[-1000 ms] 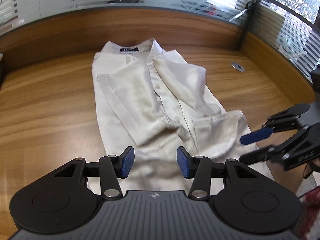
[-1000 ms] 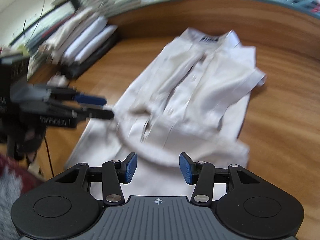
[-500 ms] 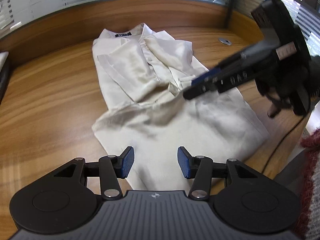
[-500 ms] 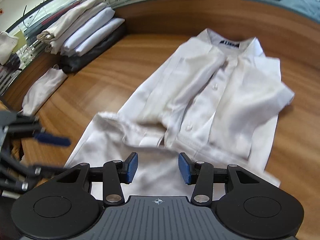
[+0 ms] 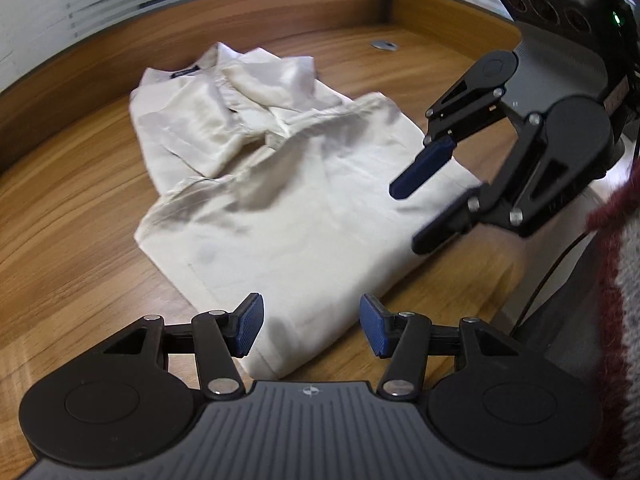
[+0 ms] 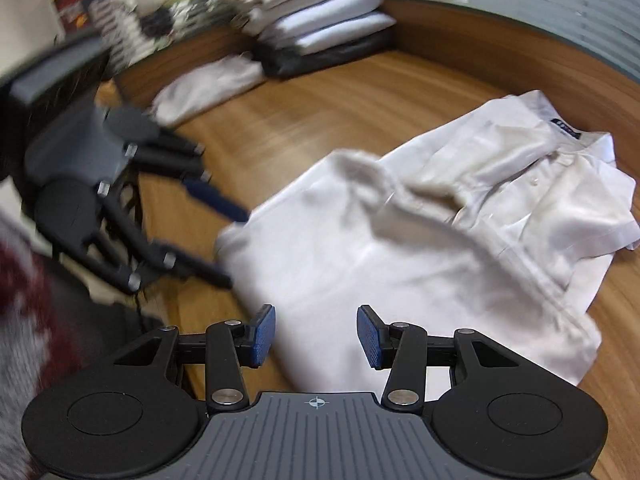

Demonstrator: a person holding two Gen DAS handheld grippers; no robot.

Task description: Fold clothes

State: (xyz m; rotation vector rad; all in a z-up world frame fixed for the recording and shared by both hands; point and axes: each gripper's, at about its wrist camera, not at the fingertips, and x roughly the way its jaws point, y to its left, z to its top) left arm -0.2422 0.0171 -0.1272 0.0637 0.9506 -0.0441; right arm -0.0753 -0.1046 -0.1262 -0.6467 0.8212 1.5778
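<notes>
Desk [image 5: 72,216] of wood-grain laminate carries the work; a raised wooden rim and frosted, striped glass panels [image 5: 80,4] border its far side. One cream button-up shirt [image 5: 288,200] lies flat on the desk, collar toward the rim, lower half folded up over the body, both short sleeves turned in over the front.

One stack of folded garments [image 6: 320,20], white over dark, stands against the rim well beyond the shirt's left side; the count in the stack cannot be told. One loose pale garment [image 6: 208,88] lies beside that stack.

Two grippers are in view. Left gripper [image 5: 312,330] hovers at the shirt's near left corner; its jaws are opening, with nothing clamped. Right gripper [image 6: 316,336] hovers over the shirt's near edge, jaws parted, released.

One round metal disc [image 5: 383,44] lies on the desk beyond the shirt's right shoulder.
</notes>
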